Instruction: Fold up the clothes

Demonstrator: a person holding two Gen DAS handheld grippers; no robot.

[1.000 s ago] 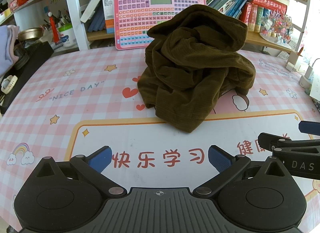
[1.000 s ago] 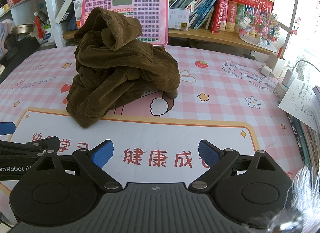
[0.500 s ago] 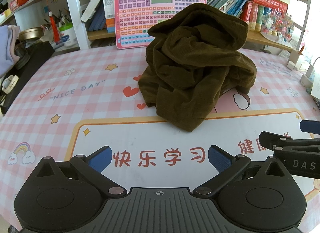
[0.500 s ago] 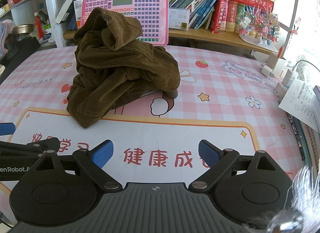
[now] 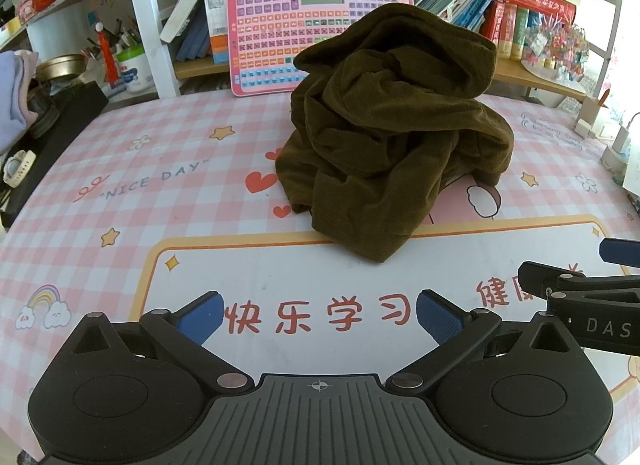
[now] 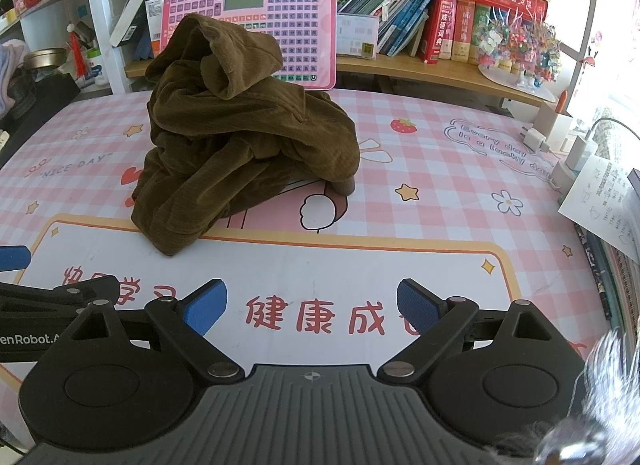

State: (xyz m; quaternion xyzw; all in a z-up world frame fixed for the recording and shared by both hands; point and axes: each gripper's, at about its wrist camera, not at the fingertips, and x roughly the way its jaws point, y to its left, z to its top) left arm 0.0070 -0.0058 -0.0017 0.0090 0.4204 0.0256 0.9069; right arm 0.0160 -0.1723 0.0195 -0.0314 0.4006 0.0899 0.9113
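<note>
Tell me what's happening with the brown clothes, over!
Left hand-held gripper open, empty. Right hand-held gripper open, empty. Brown garment crumpled, untouched on table mat. Nothing in the way.

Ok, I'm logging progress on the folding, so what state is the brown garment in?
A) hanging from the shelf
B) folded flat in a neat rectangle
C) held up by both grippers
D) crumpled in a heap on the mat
D: the brown garment sits bunched in a tall heap on the pink checked mat, and both open grippers are short of it.

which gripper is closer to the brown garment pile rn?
Left, slightly. The left gripper sits almost straight in front of the brown garment; the right gripper is off to the garment's right. Both open, short of it, touching nothing.
</note>
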